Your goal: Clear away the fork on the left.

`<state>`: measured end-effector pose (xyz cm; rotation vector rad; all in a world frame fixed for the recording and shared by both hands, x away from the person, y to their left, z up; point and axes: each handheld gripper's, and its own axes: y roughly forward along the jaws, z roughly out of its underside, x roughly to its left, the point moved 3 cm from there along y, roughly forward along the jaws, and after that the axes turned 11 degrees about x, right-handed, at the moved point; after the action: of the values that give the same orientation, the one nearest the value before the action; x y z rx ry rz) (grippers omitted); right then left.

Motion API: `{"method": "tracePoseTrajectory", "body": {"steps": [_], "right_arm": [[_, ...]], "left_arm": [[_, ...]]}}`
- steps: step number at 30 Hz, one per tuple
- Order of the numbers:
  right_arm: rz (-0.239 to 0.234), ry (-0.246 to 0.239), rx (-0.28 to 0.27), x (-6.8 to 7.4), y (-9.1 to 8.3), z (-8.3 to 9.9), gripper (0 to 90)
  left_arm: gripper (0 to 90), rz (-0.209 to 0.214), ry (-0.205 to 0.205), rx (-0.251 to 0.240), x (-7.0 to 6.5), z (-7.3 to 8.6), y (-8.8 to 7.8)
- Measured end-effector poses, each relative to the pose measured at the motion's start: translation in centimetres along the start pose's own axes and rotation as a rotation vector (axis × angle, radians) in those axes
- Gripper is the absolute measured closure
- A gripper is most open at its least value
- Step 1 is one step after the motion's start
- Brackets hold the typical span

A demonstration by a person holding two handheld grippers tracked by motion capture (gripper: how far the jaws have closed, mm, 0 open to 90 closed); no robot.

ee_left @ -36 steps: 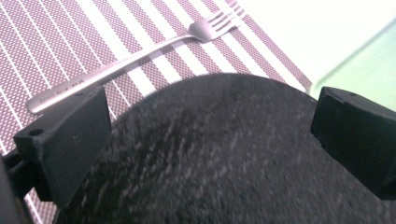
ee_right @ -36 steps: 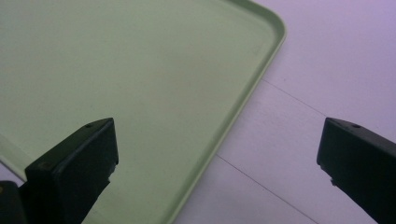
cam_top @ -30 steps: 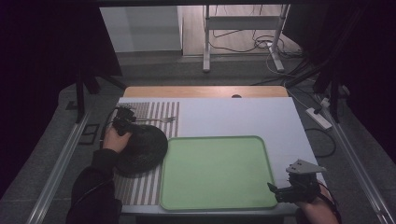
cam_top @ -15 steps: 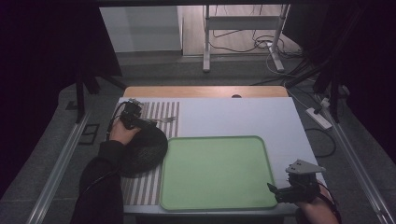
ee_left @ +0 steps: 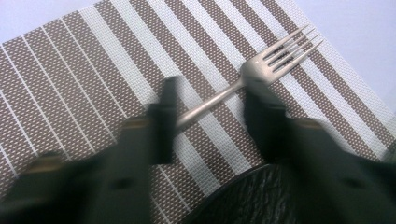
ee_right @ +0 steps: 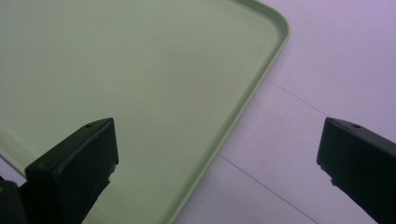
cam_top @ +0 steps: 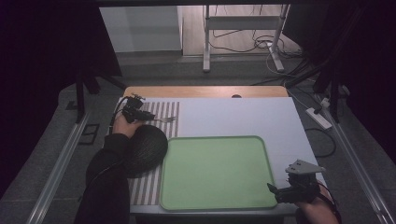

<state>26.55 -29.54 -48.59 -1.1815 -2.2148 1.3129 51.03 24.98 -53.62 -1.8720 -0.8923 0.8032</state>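
Observation:
A silver fork lies on the brown-and-white striped placemat, near the mat's far right corner. My left gripper hovers low over it, and its blurred jaws have just been closing. The fork's handle runs between them with a gap at each pad. From above, the left gripper sits just beyond a round black plate. My right gripper rests at the table's near right, jaws wide open over the corner of the green tray.
The green tray takes up the middle front of the white table top. The black plate's rim lies just under my left jaws. A wooden strip runs along the far edge.
My left hand has moved right along the far part of the placemat, from the mat's left edge up to the fork. The right hand has kept still.

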Motion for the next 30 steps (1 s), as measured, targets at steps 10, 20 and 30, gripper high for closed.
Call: {"method": "tracePoseTrajectory", "body": {"steps": [10, 20, 30], "right_arm": [[-0.001, -0.002, 0.002, 0.0, 0.0, 0.0, 0.0], [-0.001, -0.006, 0.003, 0.1, 0.0, 0.0, 0.0], [0.0, -0.015, 0.009, 0.2, 0.1, 0.0, 0.0]], "left_arm": [[89.1, -0.092, -0.057, 0.081, 2.5, -0.1, 1.4], [89.1, -0.077, -0.142, 0.099, 4.2, 2.3, 0.0], [89.1, -0.035, -0.125, 0.145, 4.3, 4.4, -1.1]]}}
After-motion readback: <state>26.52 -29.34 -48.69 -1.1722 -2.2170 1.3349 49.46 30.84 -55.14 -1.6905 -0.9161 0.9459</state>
